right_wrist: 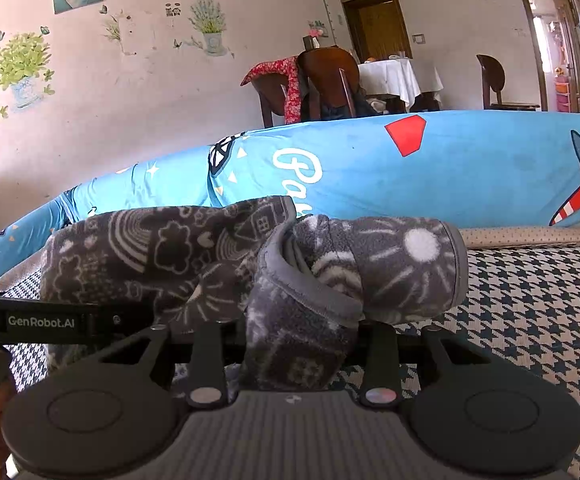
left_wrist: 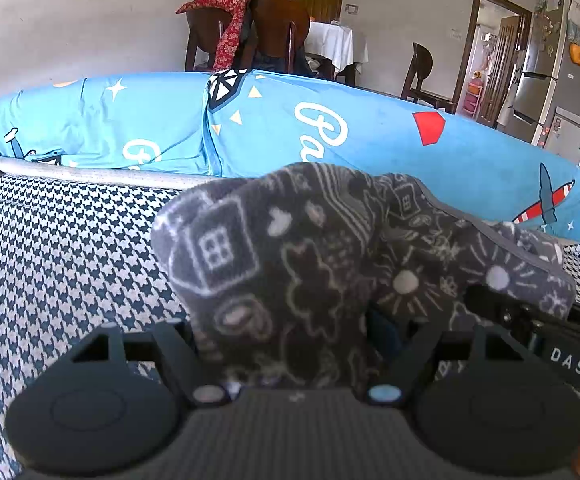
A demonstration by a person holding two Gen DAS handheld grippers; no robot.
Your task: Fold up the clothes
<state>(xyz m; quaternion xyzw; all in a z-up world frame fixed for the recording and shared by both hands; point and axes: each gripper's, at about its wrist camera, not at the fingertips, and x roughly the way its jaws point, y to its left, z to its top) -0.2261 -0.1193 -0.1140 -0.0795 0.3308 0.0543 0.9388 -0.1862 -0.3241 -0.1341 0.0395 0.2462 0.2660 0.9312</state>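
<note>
Both grippers are holding a grey fleece garment (left_wrist: 290, 264) above the checked cover (left_wrist: 62, 248).

The cloth is hiding the fingertips, yet the left gripper (left_wrist: 290, 360) and right gripper (right_wrist: 297, 356) are each pinching a bunched fold of it.

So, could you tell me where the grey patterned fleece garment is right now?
The grey fleece garment is bunched between both grippers, over the houndstooth cover, before the blue cushion.
</note>
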